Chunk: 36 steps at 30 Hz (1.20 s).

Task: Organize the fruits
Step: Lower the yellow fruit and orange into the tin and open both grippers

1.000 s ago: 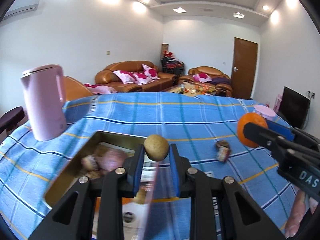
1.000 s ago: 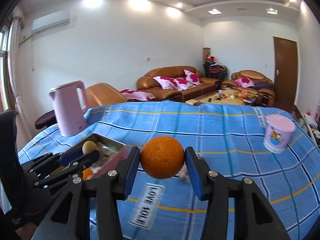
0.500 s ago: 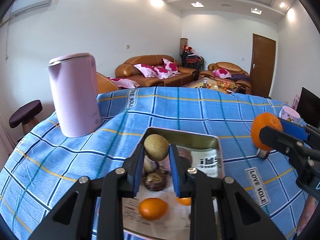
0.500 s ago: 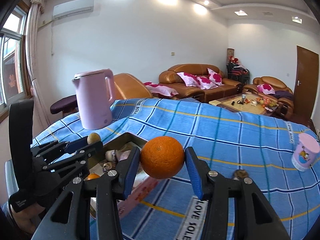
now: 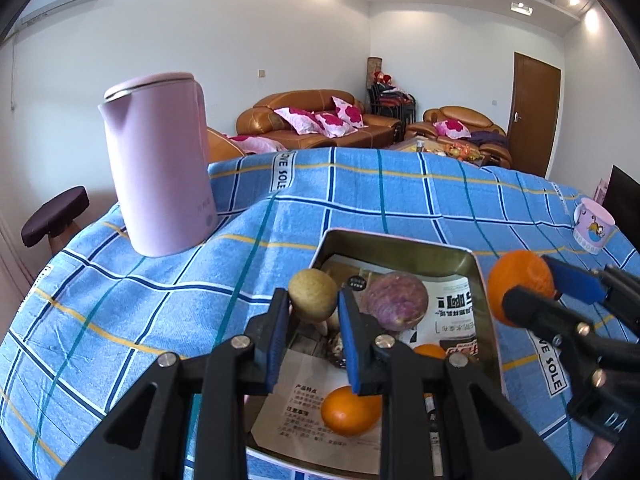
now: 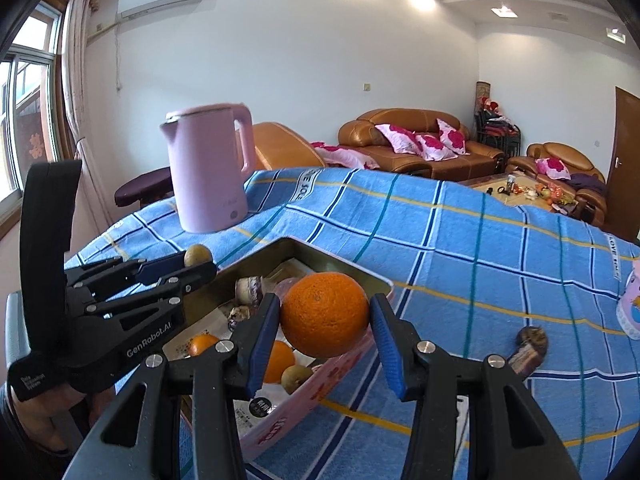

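A small brown fruit [image 5: 313,295] is clamped in the left gripper [image 5: 313,312] above the tin tray [image 5: 394,245]. An orange [image 6: 324,314] is gripped by the right gripper [image 6: 325,322] over the tray's right rim. A pink kettle [image 5: 158,178] stands far left.

Tin [image 5: 400,242]: on the tablecloth [image 5: 400,192], in front of both grippers.
Kettle [image 5: 160,168]: behind the tin, to its left.
Cup [image 5: 593,226]: far right on the cloth.
In the tin: round fruit [image 5: 397,301] toward the back, small orange [image 5: 350,410] nearer.
Sofa [image 5: 316,124]: beyond the table.
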### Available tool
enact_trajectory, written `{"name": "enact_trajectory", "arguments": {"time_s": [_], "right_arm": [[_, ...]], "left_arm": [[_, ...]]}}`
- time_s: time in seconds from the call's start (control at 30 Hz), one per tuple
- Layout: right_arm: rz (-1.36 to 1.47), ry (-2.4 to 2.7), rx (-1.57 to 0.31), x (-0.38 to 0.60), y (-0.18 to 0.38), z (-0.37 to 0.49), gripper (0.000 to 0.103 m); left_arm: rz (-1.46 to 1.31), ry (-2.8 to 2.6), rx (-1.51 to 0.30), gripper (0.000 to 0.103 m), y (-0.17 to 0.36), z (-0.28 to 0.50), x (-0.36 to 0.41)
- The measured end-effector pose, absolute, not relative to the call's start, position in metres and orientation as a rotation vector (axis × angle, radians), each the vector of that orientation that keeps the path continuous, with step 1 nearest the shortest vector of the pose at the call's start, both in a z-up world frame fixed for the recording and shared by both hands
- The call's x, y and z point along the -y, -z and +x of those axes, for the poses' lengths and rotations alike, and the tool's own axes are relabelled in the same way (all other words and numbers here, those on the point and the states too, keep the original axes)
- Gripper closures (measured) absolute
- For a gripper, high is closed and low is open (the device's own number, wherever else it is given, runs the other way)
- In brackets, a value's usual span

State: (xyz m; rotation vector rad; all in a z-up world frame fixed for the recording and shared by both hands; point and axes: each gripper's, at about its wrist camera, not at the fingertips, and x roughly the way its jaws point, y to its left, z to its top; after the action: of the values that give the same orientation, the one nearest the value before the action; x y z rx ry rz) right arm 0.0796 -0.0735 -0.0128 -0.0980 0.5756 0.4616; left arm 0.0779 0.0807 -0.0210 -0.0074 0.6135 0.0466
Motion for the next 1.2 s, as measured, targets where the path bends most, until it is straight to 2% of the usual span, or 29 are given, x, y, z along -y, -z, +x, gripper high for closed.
{"name": "enact_trajectory", "arguments": {"time_s": [0.5, 1.2], "right_arm": [[-0.167, -0.546, -0.644, 0.049, 0.04, 0.07, 0.054], [-0.183, -0.567, -0.65, 0.047, 0.041, 0.068, 0.054]], "left_arm": [[0.017, -0.048, -0.674, 0.077, 0.037, 0.083, -0.082], [0.038, -0.053, -0.685, 0.076, 0.039, 0.083, -0.077]]}}
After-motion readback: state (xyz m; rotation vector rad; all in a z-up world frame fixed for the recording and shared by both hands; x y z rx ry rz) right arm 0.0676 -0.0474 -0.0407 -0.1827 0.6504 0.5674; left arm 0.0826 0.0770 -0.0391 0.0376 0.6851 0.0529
